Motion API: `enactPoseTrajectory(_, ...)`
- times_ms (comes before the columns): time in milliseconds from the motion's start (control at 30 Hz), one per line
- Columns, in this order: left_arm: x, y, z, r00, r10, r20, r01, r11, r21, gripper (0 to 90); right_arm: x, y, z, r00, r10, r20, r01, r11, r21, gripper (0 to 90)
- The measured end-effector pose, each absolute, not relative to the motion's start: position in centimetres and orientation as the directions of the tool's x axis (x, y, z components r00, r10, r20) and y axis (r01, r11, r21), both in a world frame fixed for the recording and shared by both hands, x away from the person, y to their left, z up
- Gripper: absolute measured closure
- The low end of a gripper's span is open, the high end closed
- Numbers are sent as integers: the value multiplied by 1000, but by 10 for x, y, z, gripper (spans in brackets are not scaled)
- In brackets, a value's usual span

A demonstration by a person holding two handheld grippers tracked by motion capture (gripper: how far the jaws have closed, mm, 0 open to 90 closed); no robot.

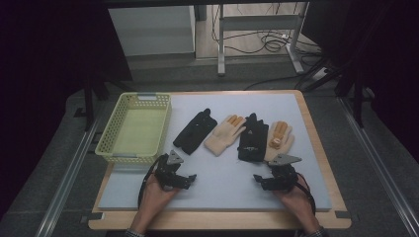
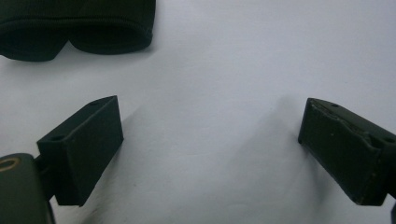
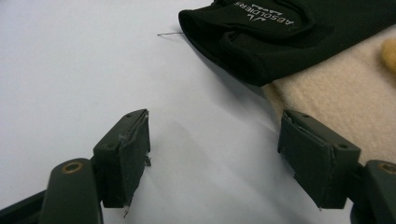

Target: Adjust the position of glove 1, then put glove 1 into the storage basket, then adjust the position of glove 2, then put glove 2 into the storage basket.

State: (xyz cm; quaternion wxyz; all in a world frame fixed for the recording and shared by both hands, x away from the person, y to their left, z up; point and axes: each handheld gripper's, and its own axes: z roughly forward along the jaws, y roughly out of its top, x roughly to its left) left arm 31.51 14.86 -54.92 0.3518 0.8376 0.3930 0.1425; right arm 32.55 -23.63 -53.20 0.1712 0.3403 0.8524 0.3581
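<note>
Right gripper view: black glove [image 3: 280, 32] just beyond wide-open, empty right gripper [image 3: 215, 149]; left gripper [image 2: 210, 144] likewise.

Beyond my worktop [image 1: 316, 148] lies grey floor [image 1: 197, 74], a white cabinet [image 1: 153, 29], metal desk legs [image 1: 221, 39] and tangled cables [image 1: 267, 42]; darkness flanks both sides.
</note>
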Motion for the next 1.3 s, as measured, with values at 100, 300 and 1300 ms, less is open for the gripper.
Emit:
enactPoseTrajectory(100, 315, 148, -549, 649, 759, -40, 559, -442, 702, 66, 326, -236, -532, -708, 704, -49, 458, 512, 727, 243)
enactPoseTrajectory(300, 315, 149, -549, 651, 758, -39, 558, -443, 702, 67, 325, -236, -532, -702, 711, -51, 463, 509, 726, 230)
enactPoseTrajectory(1300, 306, 163, -549, 652, 758, -34, 558, -448, 698, 62, 324, -208, -525, -752, 659, -10, 451, 525, 722, 278)
